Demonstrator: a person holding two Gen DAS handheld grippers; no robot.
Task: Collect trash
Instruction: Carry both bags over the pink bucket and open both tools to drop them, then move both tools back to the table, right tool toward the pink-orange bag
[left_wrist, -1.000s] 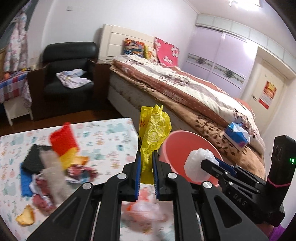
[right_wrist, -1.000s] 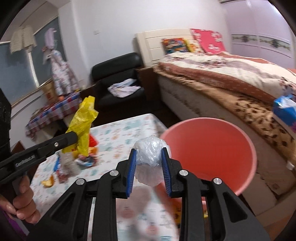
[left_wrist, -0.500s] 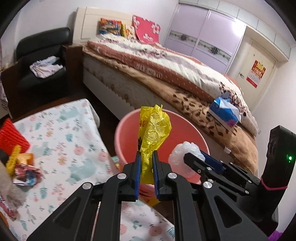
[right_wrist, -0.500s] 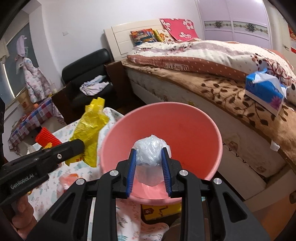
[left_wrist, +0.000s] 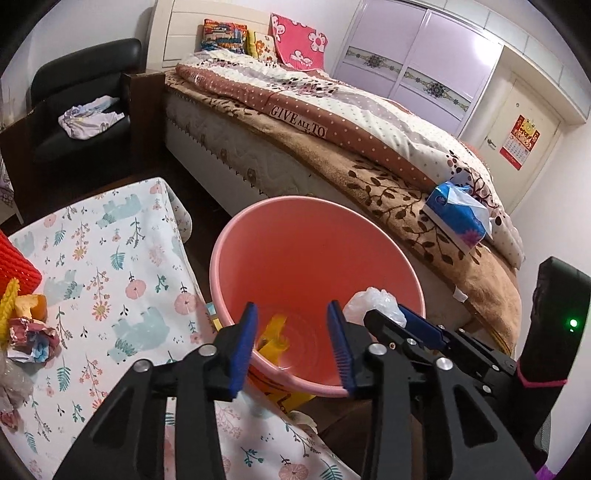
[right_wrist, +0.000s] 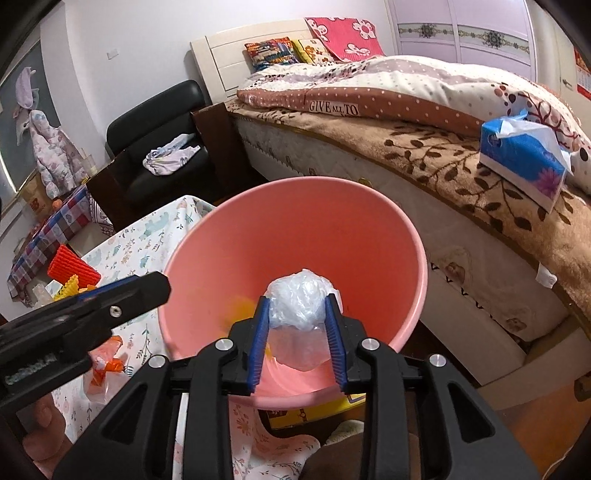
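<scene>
A pink bin (left_wrist: 314, 206) stands between the floral table and the bed, wide mouth up. My left gripper (left_wrist: 291, 314) hangs over its near rim, jaws opening with nothing between the blue pads. A yellow wrapper (left_wrist: 273, 332) shows blurred inside the bin below them, also blurred in the right wrist view (right_wrist: 240, 306). My right gripper (right_wrist: 297, 314) is over the same pink bin (right_wrist: 295, 181); its jaws are opening, but the pads still touch a crumpled clear plastic wad (right_wrist: 299, 299). The wad (left_wrist: 369, 301) also shows beside the left gripper's right finger.
The floral-cloth table (left_wrist: 110, 258) lies left of the bin with a red corrugated piece (left_wrist: 14, 266) and crumpled wrappers (left_wrist: 29, 336). A bed (left_wrist: 332, 129) with a blue tissue pack (left_wrist: 458, 218) runs behind. A black armchair (left_wrist: 74, 92) sits at the back left.
Both grippers swung from the table to above the bin and dipped. The left gripper opened and the yellow wrapper dropped from it into the bin. The right still carries the plastic wad.
</scene>
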